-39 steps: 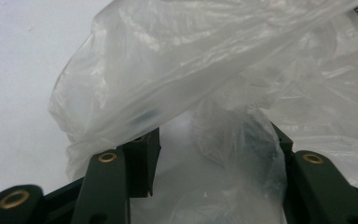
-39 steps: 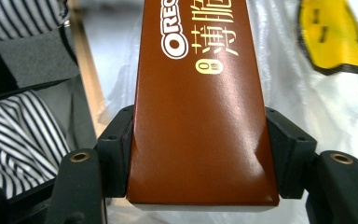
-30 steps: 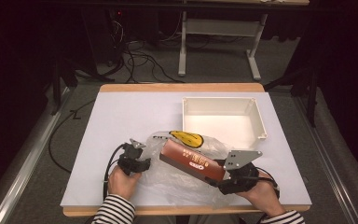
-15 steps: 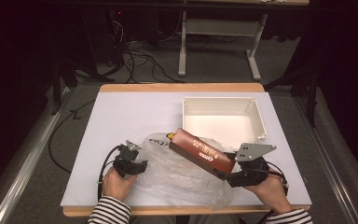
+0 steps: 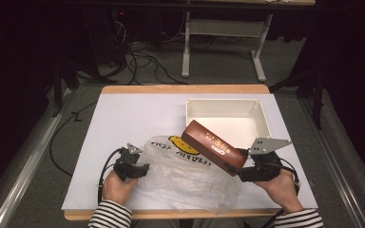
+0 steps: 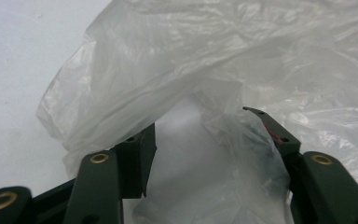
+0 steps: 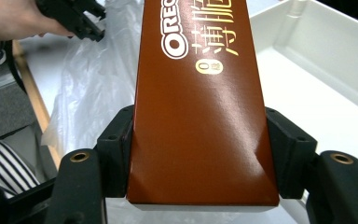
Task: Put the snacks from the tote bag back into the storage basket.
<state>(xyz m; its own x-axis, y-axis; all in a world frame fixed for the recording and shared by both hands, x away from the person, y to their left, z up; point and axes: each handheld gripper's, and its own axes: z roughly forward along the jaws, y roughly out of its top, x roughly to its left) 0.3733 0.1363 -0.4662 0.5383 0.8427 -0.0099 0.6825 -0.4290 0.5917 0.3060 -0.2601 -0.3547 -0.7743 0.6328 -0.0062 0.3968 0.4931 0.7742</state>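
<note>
High view, going left to right: the left claw (image 5: 140, 170) sits at about 7 o'clock on the worktop (image 5: 123, 118), poked into the near-left edge of the bag (image 5: 190, 180). In the left gripper view its jaws have just been opening and now stand fairly wide, with thin film draped loosely between and over them. The pads don't look like they're pinching anything, so I'd call it let go.

Next over, the box (image 5: 214, 147) is the thing that matters. It's clamped by its near end in the right claw (image 5: 243, 172), and the right gripper view shows the pads (image 7: 117, 149) squeezing both long sides. Its long axis runs from the claw at roughly 5 o'clock up toward 11 o'clock, tilted, with the far end lifted over the bag's printed edge. It looks clear of the bag to me, but I can't tell if the film still brushes it underneath.

The tray (image 5: 228, 121) sits at about 1 o'clock from the right claw, just past the box, so my guess is the box gets swung that way. The right hand is by far the nearer one.

The worktop is a white sheet on a wood board. The room around it is dark, with grey carpet, cables and another desk's legs at 12 o'clock.
</note>
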